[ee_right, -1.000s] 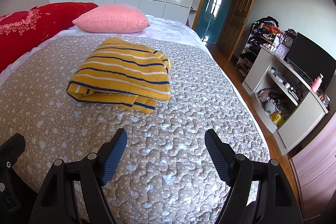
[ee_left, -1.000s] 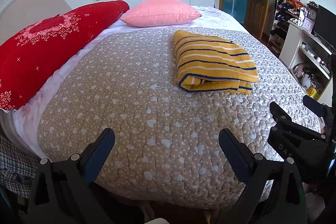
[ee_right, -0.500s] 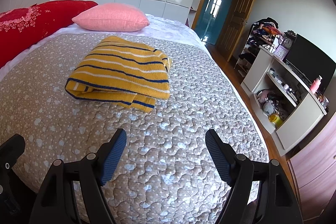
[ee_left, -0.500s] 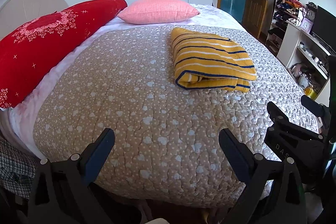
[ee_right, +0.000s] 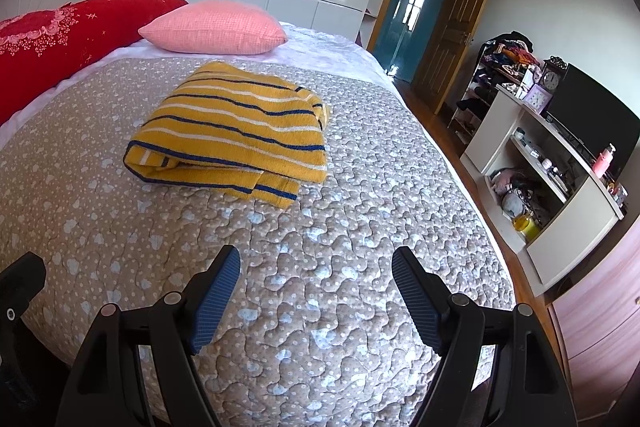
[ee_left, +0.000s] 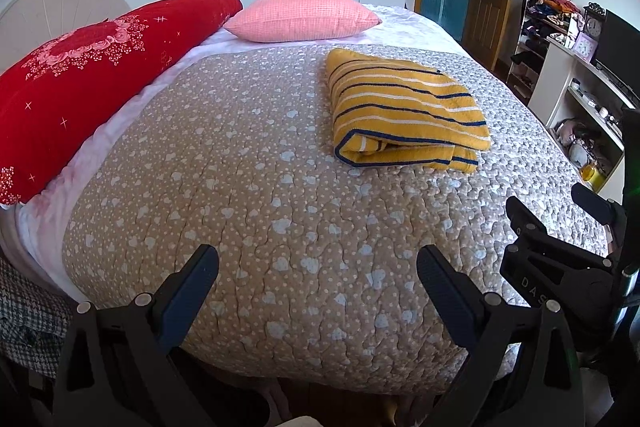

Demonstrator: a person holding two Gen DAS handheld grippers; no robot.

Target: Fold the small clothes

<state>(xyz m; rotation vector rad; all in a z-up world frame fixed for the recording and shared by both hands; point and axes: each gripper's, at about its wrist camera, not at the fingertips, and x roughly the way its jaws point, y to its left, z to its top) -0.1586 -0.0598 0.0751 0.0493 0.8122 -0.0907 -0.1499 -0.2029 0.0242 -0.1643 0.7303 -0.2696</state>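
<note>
A yellow knit garment with blue and white stripes (ee_left: 400,107) lies folded into a compact rectangle on the beige quilted bedspread (ee_left: 260,187); it also shows in the right wrist view (ee_right: 236,131). My left gripper (ee_left: 318,267) is open and empty, held above the bed's near edge, well short of the garment. My right gripper (ee_right: 316,267) is open and empty, also back from the garment; it shows at the right of the left wrist view (ee_left: 552,219).
A red embroidered pillow (ee_left: 88,75) and a pink pillow (ee_left: 300,15) lie at the head of the bed. A white shelf unit (ee_right: 560,167) with a TV and clutter stands right of the bed. White wardrobes and a wooden door (ee_right: 444,39) are behind.
Both grippers have drawn back and risen slightly from the bed; the folded garment looks a little farther away. The garment has not moved and both grippers stay open.
</note>
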